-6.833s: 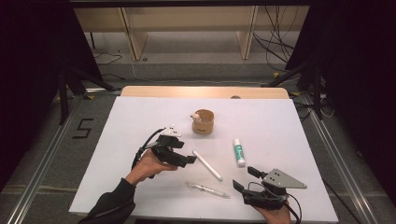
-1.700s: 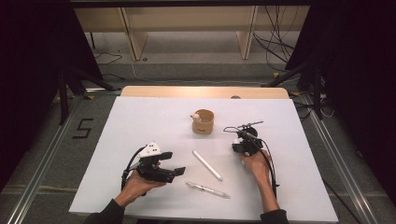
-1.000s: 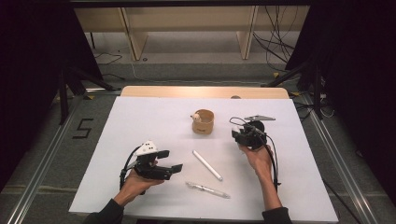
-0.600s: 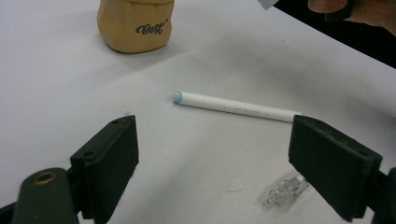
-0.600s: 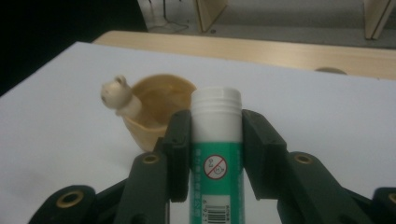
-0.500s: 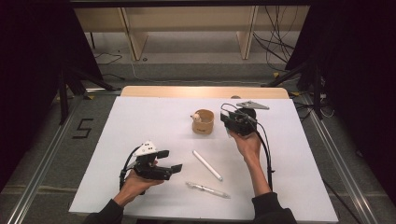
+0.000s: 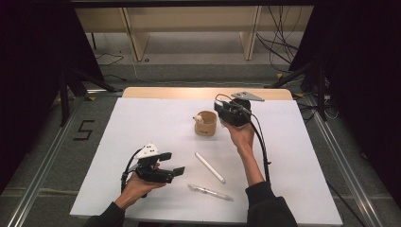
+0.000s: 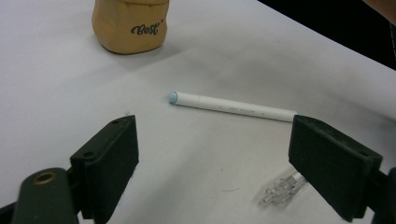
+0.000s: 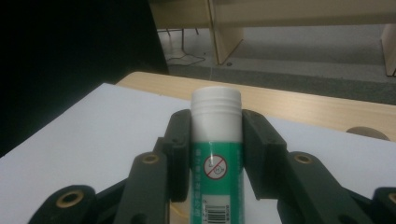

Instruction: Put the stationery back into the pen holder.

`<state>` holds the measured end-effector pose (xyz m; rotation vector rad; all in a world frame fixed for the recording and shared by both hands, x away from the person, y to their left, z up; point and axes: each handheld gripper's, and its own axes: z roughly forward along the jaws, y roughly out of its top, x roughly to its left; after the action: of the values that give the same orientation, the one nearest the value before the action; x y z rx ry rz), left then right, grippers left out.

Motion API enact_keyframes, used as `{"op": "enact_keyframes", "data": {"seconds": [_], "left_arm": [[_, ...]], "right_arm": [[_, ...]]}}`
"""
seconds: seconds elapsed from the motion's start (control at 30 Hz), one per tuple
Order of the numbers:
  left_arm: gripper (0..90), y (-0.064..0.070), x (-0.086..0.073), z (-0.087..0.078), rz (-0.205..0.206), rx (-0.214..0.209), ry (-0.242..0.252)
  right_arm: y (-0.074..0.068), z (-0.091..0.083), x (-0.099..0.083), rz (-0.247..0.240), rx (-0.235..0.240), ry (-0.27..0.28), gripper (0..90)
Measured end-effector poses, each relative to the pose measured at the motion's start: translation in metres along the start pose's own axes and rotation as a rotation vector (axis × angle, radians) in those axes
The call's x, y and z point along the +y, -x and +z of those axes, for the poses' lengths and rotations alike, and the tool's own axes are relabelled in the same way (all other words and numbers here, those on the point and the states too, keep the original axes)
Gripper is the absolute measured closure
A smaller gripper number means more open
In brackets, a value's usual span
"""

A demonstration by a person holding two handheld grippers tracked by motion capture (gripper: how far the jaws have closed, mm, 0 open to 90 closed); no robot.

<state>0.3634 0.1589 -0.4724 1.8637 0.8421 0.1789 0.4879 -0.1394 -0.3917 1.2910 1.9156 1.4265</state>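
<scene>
- Carrying a white glue stick (image 9: 216, 154) with a green label, the right tongs (image 7: 226, 109) hang just beside the tan cup (image 7: 206, 123), on its right as the high view has it, lifted off the white tabletop (image 7: 142, 127).
- Clenched on the tube's body, those jaws leave its ribbed white top poking out past their tips; the grip looks square and centred.
- Judging by that pose, the step in hand is dropping the glue stick into the cup, where a small pale thing already sits at the rim.
- To do it well: bring the tube over the cup's mouth, tip it close to upright, lower until its end is inside the rim, then let go, so it neither bounces out nor tips the light cup.
- Left tongs (image 8: 212, 175) rest spread wide and empty, well nearer the person than the cup, facing a white pen (image 8: 232, 106) and a clear pen (image 8: 283, 187) lying apart.
</scene>
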Motion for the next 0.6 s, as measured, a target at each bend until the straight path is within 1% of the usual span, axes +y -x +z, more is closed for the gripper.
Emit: {"op": "enact_keyframes", "data": {"seconds": [0.1, 0.27, 0.37, 0.47, 0.6], "left_arm": [[15.7, 0.0, 0.0, 0.0, -0.002, -0.003, 0.0], [15.7, 0.0, -0.001, 0.001, 0.001, -0.004, 0.0], [15.7, 0.001, -0.001, 0.001, 0.006, -0.008, -0.007], [15.7, 0.002, -0.001, 0.002, 0.014, -0.01, -0.009], [15.7, 0.003, -0.001, 0.002, 0.009, -0.015, -0.01]], "right_arm": [[-0.001, 0.004, 0.003, -0.011, -0.004, 0.015, 65.5], [-0.003, 0.01, 0.008, 0.0, 0.01, 0.043, 65.5], [-0.006, 0.014, 0.011, -0.013, 0.01, 0.059, 65.5], [-0.006, 0.019, 0.011, -0.007, 0.013, 0.061, 65.5], [-0.007, 0.027, 0.01, -0.004, 0.017, 0.065, 65.5]]}}
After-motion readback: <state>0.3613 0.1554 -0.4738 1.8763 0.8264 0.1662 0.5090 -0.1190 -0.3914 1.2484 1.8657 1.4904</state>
